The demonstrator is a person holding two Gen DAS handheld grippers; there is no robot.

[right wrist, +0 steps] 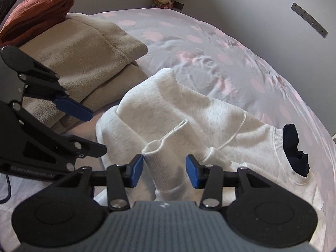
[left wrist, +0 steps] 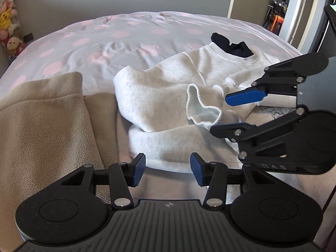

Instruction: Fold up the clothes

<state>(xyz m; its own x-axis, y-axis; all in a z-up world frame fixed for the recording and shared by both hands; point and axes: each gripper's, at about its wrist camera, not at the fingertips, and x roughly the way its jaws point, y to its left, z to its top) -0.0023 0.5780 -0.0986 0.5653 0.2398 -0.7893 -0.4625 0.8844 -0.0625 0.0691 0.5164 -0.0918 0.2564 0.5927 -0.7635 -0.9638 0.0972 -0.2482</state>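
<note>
Right wrist view: we hold right gripper (right wrist: 164,171) w/ jaws apart around sweatshirt (right wrist: 168,109) cuff (right wrist: 166,147); left gripper (left wrist: 167,169) jaws apart, sweatshirt just ahead. Soft, light, limp fabric; grip ribbed cuff.

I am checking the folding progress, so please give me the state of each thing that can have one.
White sweatshirt: partly folded, crumpled, on the bed.
Ribbed cuff: standing up between the right gripper's fingers, not clamped.
Right gripper: open.
Left gripper: open, holding nothing.
Beige fleece: folded, stacked.
Rust-red garment: folded.
Dark garment: bunched at the sweatshirt's neck.
</note>
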